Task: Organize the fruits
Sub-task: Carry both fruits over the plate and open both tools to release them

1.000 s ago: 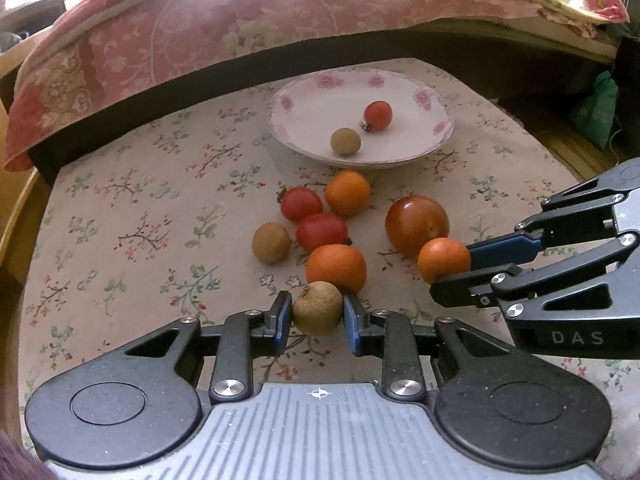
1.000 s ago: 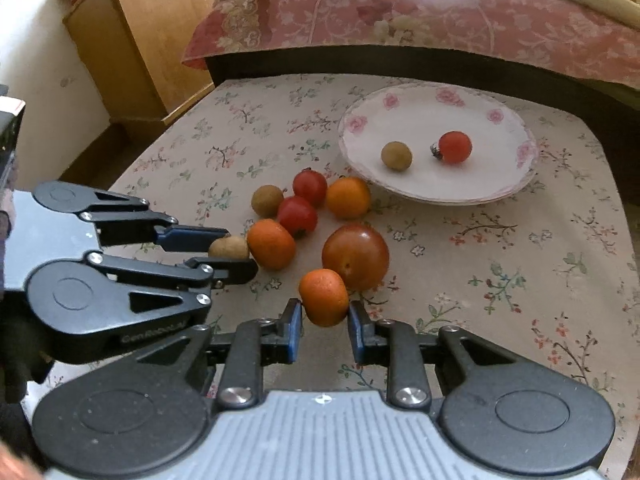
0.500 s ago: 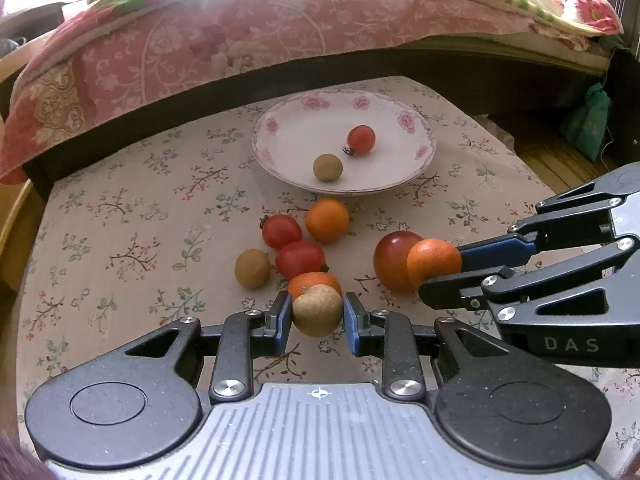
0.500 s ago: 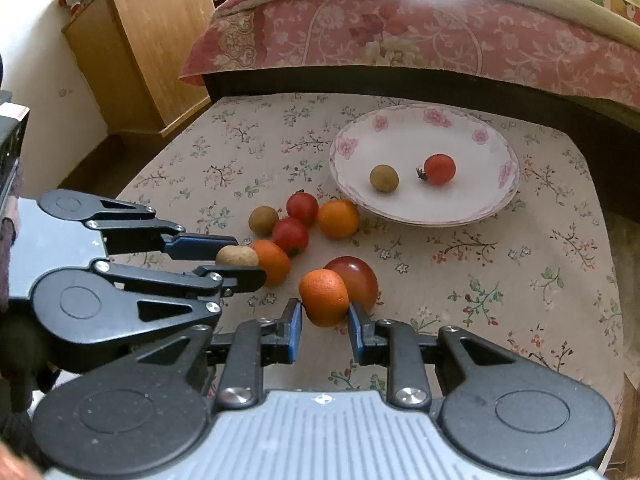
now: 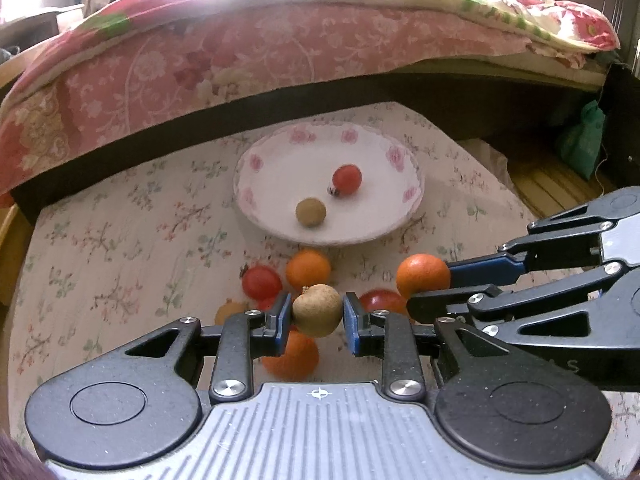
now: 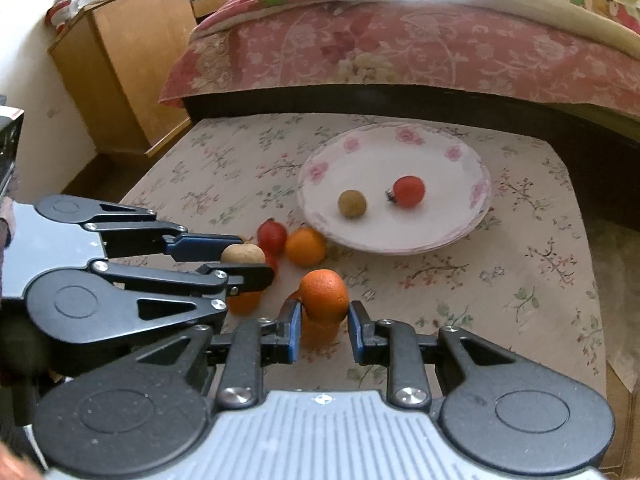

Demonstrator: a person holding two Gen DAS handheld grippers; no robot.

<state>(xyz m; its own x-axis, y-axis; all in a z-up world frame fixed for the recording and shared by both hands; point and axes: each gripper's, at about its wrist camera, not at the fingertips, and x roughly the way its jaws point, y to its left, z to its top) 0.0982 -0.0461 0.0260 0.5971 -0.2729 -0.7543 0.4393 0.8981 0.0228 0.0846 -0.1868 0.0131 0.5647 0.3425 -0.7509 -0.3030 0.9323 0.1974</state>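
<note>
Left wrist view: left gripper point(image 5: 317, 312) clamped on a tan round fruit point(image 5: 317, 310), blue pads touching both sides, fruit lifted above the pile. Right gripper point(image 5: 424, 285) enters from the right edge, closed on an orange point(image 5: 423, 276), also held off the cloth. Under and behind the held tan fruit: another orange point(image 5: 292, 358) directly below the fingers, a second one point(image 5: 308, 269) just in front of the plate, a red tomato point(image 5: 261, 282) touching its left side, a dark red tomato point(image 5: 382, 301) between the two grippers, a brown fruit point(image 5: 230, 309) mostly hidden behind the left finger. White plate with pink flowers point(image 5: 256, 184) sits farther back on the floral tablecloth point(image 5: 120, 224); in it a small tan fruit point(image 5: 311, 212) and a cherry tomato point(image 5: 347, 179), near each other, not touching. Pink bedspread point(image 5: 200, 60) hangs behind the table.

Right wrist view: right gripper point(image 6: 323, 320) shows the same orange point(image 6: 324, 295) pinched between its pads, raised over the cloth point(image 6: 520, 280). Left gripper point(image 6: 248, 260) at left with the tan fruit point(image 6: 243, 255) between its fingers. Loose orange point(image 6: 305, 247) and red tomato point(image 6: 272, 235) touching, just beside the plate rim point(image 6: 316, 172). Plate contents the same: tan fruit point(image 6: 352, 203), cherry tomato point(image 6: 409, 191). Wooden cabinet point(image 6: 120, 60) at back left.
</note>
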